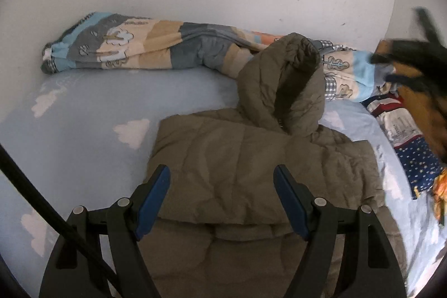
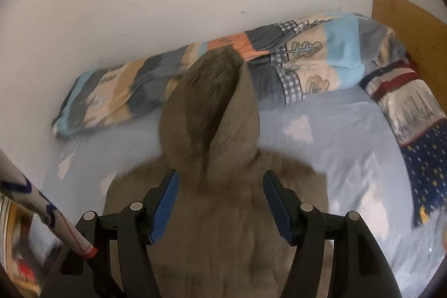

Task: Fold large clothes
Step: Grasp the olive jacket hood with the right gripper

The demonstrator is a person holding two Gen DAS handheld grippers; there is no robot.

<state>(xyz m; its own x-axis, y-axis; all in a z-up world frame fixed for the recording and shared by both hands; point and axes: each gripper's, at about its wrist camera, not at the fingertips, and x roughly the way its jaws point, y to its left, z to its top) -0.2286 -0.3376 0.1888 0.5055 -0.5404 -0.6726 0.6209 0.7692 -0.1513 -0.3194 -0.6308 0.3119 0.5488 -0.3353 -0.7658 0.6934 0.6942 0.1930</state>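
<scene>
Two pairs of tongs hover over one olive puffer jacket on the bed, both with jaws apart and nothing between the pads.

Left wrist view: the left tongs (image 1: pixel 222 183) hang above the jacket (image 1: pixel 251 166), whose body looks already folded in to a compact block on the cloud-print bedsheet (image 1: pixel 83 113). Its long axis runs near to far, and the hood (image 1: pixel 282 85) stands up at the far end against the rolled patchwork quilt (image 1: pixel 156 46) along the wall. A dark blur at far right is probably the right tongs.

Right wrist view: the right tongs (image 2: pixel 220 189) sit centred just near of the hood (image 2: pixel 212 105), apparently the nearer pair to it. No containers show.
</scene>
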